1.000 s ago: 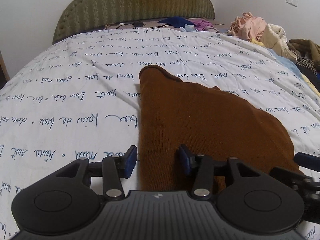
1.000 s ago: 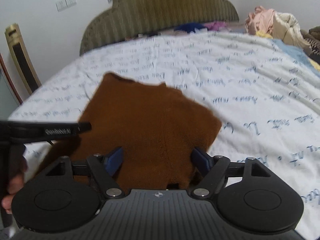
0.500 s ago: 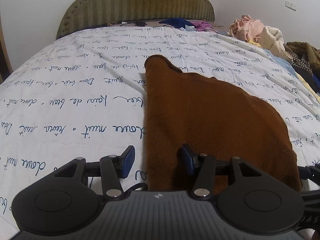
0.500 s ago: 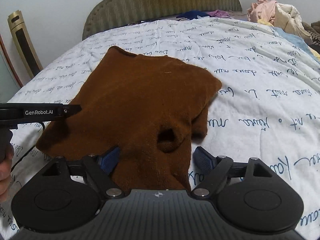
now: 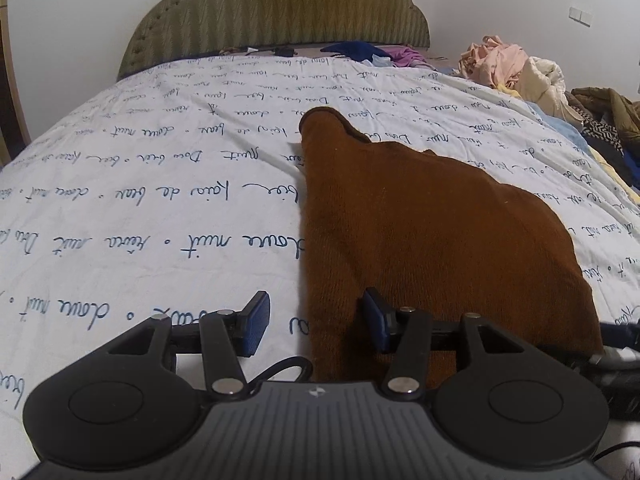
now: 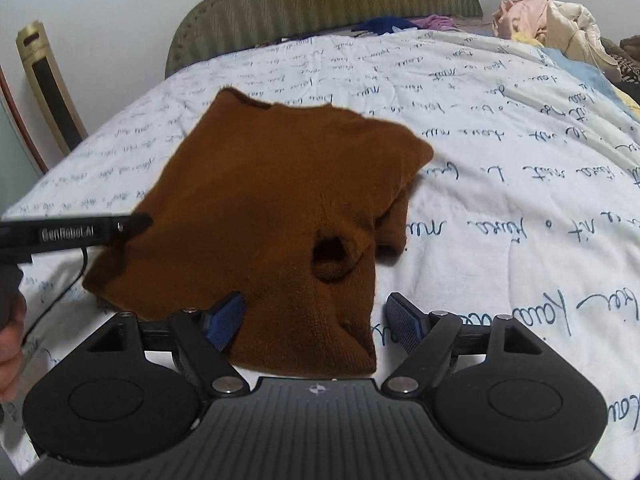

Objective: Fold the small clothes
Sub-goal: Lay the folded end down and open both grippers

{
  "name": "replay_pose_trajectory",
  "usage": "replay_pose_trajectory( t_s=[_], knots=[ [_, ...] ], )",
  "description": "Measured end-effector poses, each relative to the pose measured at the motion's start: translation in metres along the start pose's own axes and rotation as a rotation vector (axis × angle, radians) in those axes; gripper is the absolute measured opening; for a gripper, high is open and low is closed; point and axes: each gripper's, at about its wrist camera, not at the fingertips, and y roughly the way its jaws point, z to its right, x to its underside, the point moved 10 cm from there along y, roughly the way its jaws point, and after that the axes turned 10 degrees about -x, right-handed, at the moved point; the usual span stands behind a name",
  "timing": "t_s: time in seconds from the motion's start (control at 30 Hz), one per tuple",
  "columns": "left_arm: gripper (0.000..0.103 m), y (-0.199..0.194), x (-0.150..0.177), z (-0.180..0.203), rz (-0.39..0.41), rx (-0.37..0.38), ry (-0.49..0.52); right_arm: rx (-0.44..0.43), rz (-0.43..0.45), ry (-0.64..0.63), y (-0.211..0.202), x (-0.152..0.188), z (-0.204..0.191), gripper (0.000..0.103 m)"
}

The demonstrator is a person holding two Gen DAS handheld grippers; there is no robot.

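A brown knitted garment [image 5: 420,232] lies flat on the white bedcover [image 5: 140,208] with blue handwriting print. In the right wrist view the brown garment [image 6: 256,200] shows a sleeve opening near its near right side. My left gripper [image 5: 314,322] is open over the garment's near left edge, one finger on each side of that edge. My right gripper [image 6: 314,320] is open and empty, its fingers on either side of the garment's near right corner. The left gripper's side [image 6: 72,234] shows at the left in the right wrist view.
An olive padded headboard [image 5: 280,8] stands at the far end of the bed. A pile of loose clothes [image 5: 516,68] lies at the far right, with dark garments [image 5: 604,116] beside it. A gold and black stand [image 6: 48,84] is left of the bed.
Both grippers have drawn back toward the near edge of the bed. More of the garment's near part, with the sleeve opening, has come into the right wrist view. Both grippers stay open.
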Motion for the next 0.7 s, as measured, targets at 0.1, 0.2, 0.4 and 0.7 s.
replay_pose_trajectory(
  t_s=[0.1,0.2,0.4,0.7],
  knots=[
    [0.050,-0.010,0.002,-0.001,0.011,0.008,0.008,-0.002,0.049,0.002,-0.014,-0.005,-0.006,0.074],
    [0.079,-0.018,0.007,-0.002,0.022,-0.016,0.031,0.011,0.088,-0.025,-0.025,-0.008,-0.013,0.074],
    [0.083,-0.024,0.013,-0.006,0.024,-0.032,0.018,0.002,0.108,0.000,-0.029,-0.003,-0.019,0.075],
    [0.083,-0.029,0.016,-0.009,0.015,-0.046,0.000,-0.001,0.128,-0.002,-0.029,0.002,-0.030,0.075]
  ],
)
